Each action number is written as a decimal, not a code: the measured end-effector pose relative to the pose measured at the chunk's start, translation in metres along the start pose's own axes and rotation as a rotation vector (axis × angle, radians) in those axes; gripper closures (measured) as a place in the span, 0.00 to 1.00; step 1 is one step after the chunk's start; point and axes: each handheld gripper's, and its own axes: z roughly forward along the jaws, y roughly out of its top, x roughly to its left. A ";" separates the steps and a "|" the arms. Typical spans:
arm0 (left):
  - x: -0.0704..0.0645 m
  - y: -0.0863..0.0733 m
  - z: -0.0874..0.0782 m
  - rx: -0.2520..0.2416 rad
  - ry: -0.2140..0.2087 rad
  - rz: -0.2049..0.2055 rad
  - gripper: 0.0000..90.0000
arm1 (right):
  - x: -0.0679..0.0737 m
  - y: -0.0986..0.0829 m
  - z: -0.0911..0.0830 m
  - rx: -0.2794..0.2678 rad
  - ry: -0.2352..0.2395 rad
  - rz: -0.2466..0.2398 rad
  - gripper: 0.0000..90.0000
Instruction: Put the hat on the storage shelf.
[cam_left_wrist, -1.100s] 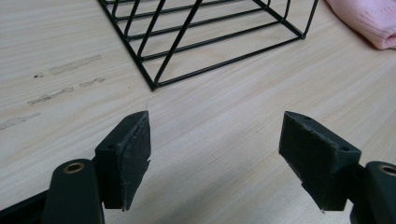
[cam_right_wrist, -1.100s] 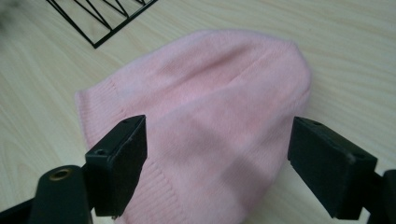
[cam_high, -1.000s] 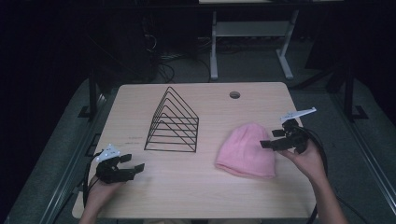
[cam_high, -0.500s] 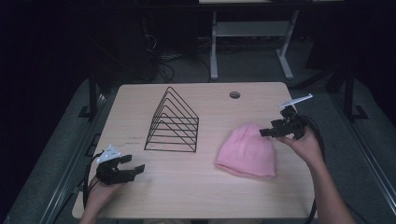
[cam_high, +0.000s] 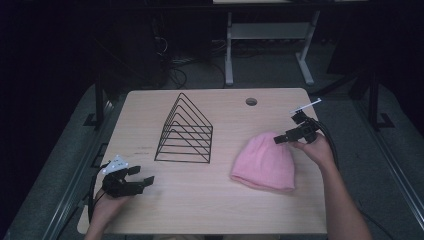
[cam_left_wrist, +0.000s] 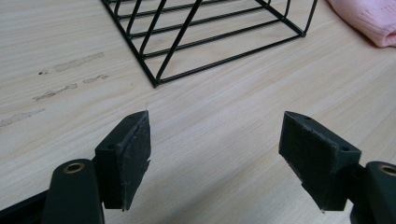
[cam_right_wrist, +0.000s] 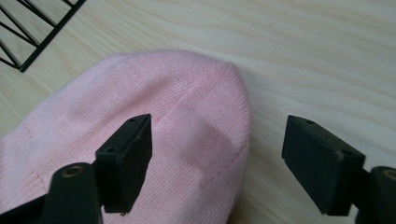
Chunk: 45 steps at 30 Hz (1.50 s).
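The pink hat (cam_high: 265, 161) lies flat on the desk (cam_high: 220, 205), directly under and in front of the right gripper (cam_high: 277, 139), whose 2 jaws are spread wide. In the right gripper view one jaw hangs over the hat's rounded top (cam_right_wrist: 187, 121) and the other over bare wood beside it; neither is seen touching the knit. Off to that gripper's far side stands a black wire rack (cam_high: 184, 131), near the hat but apart from it, with nothing in its slots. The left gripper (cam_high: 145, 180) sits low over the desk, jaws also spread with nothing between them; the rack's corner (cam_left_wrist: 156, 84) is just ahead of it, and a hat edge (cam_left_wrist: 369, 21) shows beyond.
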 end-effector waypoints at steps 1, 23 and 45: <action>0.000 0.000 0.000 0.000 0.000 0.001 0.28 | -0.001 0.000 0.002 0.004 0.006 0.000 0.30; 0.003 -0.002 -0.001 0.010 0.006 -0.007 0.28 | -0.004 0.000 0.028 0.068 0.037 0.005 0.57; 0.003 -0.002 -0.002 0.020 0.004 -0.004 0.28 | 0.008 0.001 0.009 -0.047 0.152 0.012 0.87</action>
